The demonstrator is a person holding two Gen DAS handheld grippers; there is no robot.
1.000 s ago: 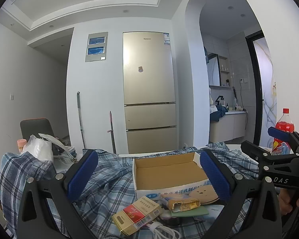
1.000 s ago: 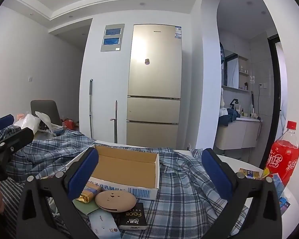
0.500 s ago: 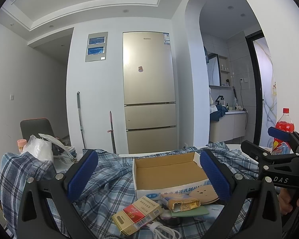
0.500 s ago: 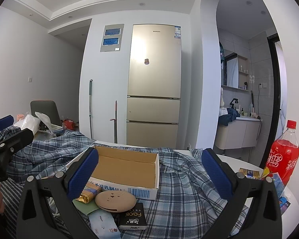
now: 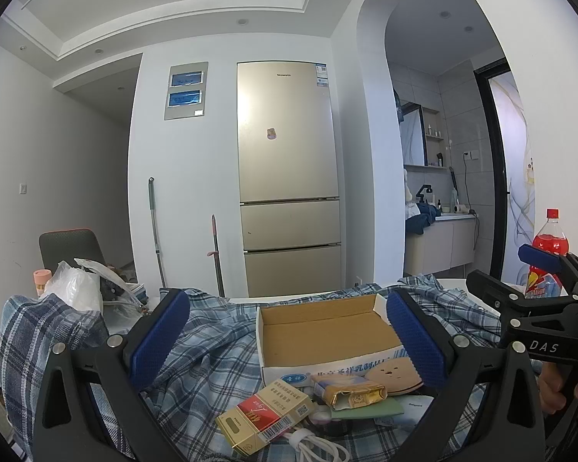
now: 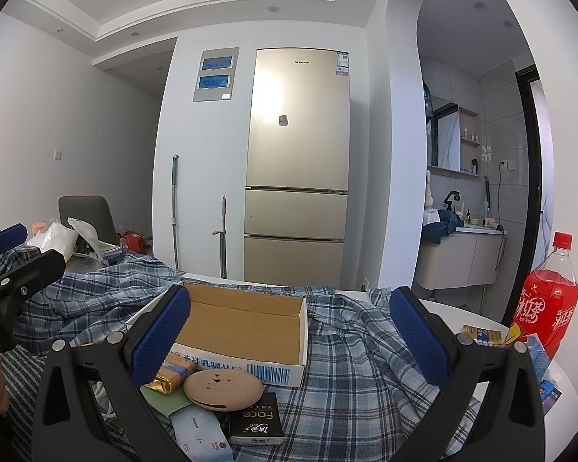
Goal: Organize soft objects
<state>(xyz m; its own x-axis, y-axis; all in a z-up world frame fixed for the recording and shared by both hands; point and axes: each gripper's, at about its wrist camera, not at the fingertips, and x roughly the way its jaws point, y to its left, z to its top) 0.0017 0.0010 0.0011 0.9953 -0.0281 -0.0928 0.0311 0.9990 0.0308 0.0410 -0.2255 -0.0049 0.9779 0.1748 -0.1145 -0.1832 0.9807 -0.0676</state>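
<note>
Fingers wide on both my grippers, left gripper (image 5: 289, 340) and right gripper (image 6: 291, 338), nothing held. Plaid shirt (image 6: 350, 358) lies rumpled across table, under open cardboard box (image 6: 246, 327). Tan round case (image 6: 222, 388) and cigarette pack (image 5: 264, 415) sit just before box. Red soda bottle (image 6: 549, 300) upright at my right.

"DAS" stands on the right claw (image 5: 535, 300); "Face" on the black packet (image 6: 255, 422); "Ice Tea" on the red bottle (image 6: 547, 304).
</note>
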